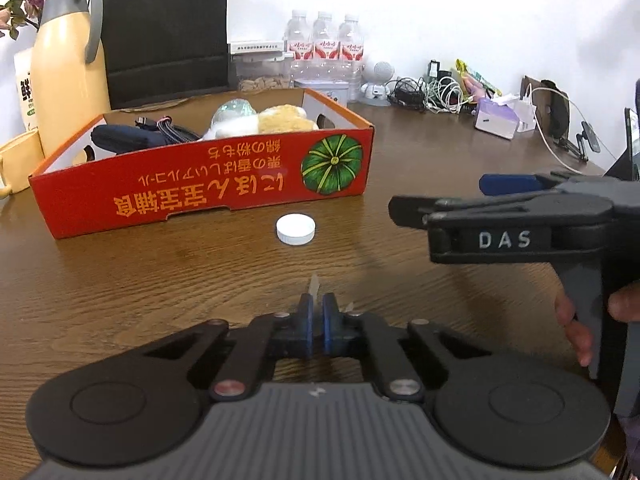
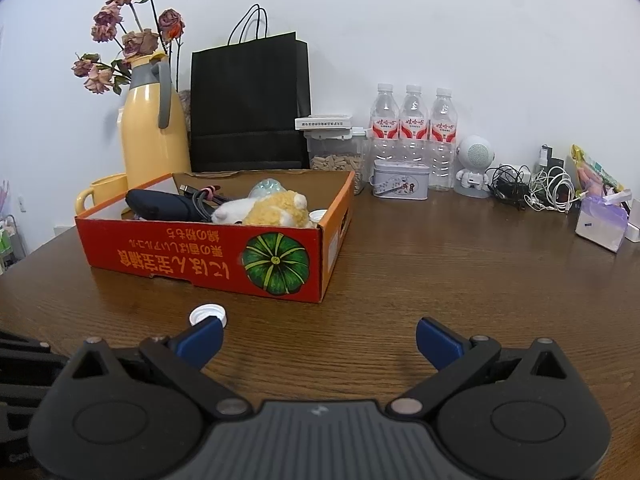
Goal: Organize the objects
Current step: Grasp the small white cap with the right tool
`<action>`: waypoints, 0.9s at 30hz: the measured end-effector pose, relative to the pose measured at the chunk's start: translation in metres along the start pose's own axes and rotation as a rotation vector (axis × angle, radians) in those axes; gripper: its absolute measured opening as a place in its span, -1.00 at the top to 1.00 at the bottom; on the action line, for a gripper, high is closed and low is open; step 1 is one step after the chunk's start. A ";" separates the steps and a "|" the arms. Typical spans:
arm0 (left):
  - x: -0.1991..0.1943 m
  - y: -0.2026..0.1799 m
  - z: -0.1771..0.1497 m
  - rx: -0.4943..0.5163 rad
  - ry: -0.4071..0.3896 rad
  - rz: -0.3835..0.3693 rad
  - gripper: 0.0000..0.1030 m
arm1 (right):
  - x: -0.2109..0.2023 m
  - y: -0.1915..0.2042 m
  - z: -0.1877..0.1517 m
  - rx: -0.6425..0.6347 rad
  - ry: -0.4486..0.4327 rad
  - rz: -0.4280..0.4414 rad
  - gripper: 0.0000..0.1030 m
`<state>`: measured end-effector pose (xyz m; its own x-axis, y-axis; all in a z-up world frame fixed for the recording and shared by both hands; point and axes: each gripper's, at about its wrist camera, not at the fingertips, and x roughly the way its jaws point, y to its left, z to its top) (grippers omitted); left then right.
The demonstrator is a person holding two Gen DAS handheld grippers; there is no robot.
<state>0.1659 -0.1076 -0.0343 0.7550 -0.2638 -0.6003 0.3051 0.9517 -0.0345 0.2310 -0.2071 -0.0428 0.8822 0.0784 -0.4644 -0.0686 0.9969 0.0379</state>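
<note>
Wooden counter (image 2: 400, 280): red box (image 2: 200, 256) left-centre; white cap (image 2: 202, 314) near it; yellow jug (image 2: 150, 136), black bag (image 2: 250, 108), water bottles (image 2: 414, 128), cables (image 2: 532, 188) far.

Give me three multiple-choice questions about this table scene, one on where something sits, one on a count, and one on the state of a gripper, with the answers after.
1. Where is the round white plastic bottle cap?
A. Inside the red cardboard box
B. On the brown wooden table in front of the red cardboard box
C. On top of the black paper bag

2. How many clear plastic water bottles with red labels stand by the wall?
A. Two
B. Three
C. Five

3. How does the right gripper stand?
A. Open, holding nothing
B. Shut on the cap
C. Shut on a cable

Answers:
1. B, the cap lies on the brown wooden table just before the front wall of the red cardboard box.
2. B, three water bottles stand side by side.
3. A, the right gripper has its blue fingers spread wide with bare table between them.
</note>
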 end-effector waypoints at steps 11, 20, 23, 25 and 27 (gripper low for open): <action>-0.019 0.026 0.013 -0.054 -0.088 0.023 0.89 | 0.007 0.005 -0.002 -0.025 0.027 -0.012 -1.00; -0.013 0.066 0.032 -0.095 -0.144 0.083 0.89 | 0.024 0.040 0.004 -0.097 0.067 0.058 -0.95; -0.007 0.077 0.039 -0.100 -0.150 0.094 0.89 | 0.035 0.057 0.008 -0.111 0.090 0.069 -0.79; -0.003 0.083 0.044 -0.103 -0.157 0.103 0.89 | 0.044 0.065 0.011 -0.111 0.105 0.072 -0.67; 0.002 0.091 0.046 -0.120 -0.160 0.102 0.89 | 0.051 0.072 0.013 -0.107 0.117 0.071 -0.54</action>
<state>0.2214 -0.0289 -0.0020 0.8637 -0.1775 -0.4717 0.1583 0.9841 -0.0804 0.2777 -0.1315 -0.0522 0.8136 0.1420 -0.5638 -0.1836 0.9828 -0.0174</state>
